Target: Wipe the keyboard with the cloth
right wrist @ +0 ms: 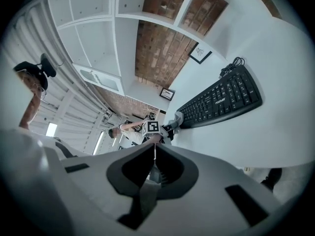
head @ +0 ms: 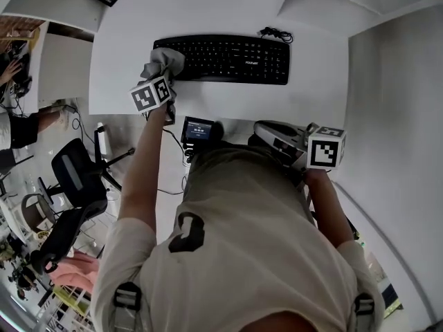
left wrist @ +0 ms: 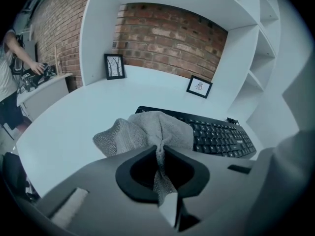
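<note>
— So, what does my left tool have?
— Your left tool (left wrist: 160, 150) is clenched on the grey cloth (left wrist: 147, 129). A thin fold is pinched between the jaws, and the rest bunches out past the tips.

— Where is the cloth against the keyboard?
— The bunch sits over the left end of the keyboard (head: 228, 59) and hides its corner there. You cannot tell from these views how hard it presses on the keys.

— How does the keyboard lie?
— It is black and lies flat on the white surface (head: 138, 19), its long side running across in front of you. Its cable (head: 277, 33) is coiled at the far right corner.

— And my right tool?
— Your right tool (right wrist: 153, 149) is low and close to your body, off the near edge of the surface and well apart from the keyboard. Its jaws are pressed together with nothing between them.

— Anything else around?
— Two small frames (left wrist: 199, 86) stand at the back of the surface. An office chair (head: 76, 175) is on the floor to your left.
</note>
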A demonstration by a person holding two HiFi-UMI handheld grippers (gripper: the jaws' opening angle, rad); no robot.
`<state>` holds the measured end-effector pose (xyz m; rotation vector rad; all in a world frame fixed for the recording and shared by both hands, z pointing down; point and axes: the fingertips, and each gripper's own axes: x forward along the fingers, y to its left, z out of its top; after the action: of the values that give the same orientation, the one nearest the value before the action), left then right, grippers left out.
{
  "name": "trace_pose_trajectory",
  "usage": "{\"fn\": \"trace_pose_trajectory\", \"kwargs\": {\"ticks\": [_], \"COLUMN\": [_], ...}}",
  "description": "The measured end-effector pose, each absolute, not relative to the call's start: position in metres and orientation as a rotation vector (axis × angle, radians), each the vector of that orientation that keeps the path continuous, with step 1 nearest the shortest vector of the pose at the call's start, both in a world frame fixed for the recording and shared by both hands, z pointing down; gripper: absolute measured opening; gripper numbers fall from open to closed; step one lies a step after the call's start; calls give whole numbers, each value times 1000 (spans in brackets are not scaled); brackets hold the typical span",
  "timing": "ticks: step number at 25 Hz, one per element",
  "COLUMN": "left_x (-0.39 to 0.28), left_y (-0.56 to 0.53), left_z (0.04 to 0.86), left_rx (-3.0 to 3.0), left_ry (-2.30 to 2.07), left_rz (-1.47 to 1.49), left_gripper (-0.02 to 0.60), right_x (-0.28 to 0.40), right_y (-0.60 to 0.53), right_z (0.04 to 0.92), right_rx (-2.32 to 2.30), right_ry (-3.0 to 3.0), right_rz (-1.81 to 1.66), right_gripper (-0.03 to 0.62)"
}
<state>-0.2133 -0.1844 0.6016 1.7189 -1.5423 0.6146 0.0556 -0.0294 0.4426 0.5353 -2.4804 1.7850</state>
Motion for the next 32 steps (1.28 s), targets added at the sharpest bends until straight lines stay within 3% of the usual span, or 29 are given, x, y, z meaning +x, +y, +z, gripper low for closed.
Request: {"fn": "trace_pose_trajectory", "kwargs": {"ticks": [32], "left_x": [-80], "left_y": [-181], "left_z": [602], "left_rx": [1698], "left_ry": [-1259], "left_rz": [354], "left_gripper": [23], "right_x": [104], "right_y": [-30], "right_z": [441], "right_rx": [411], "right_ry": [-2491], "right_rz": [1830], "right_gripper": [6]}}
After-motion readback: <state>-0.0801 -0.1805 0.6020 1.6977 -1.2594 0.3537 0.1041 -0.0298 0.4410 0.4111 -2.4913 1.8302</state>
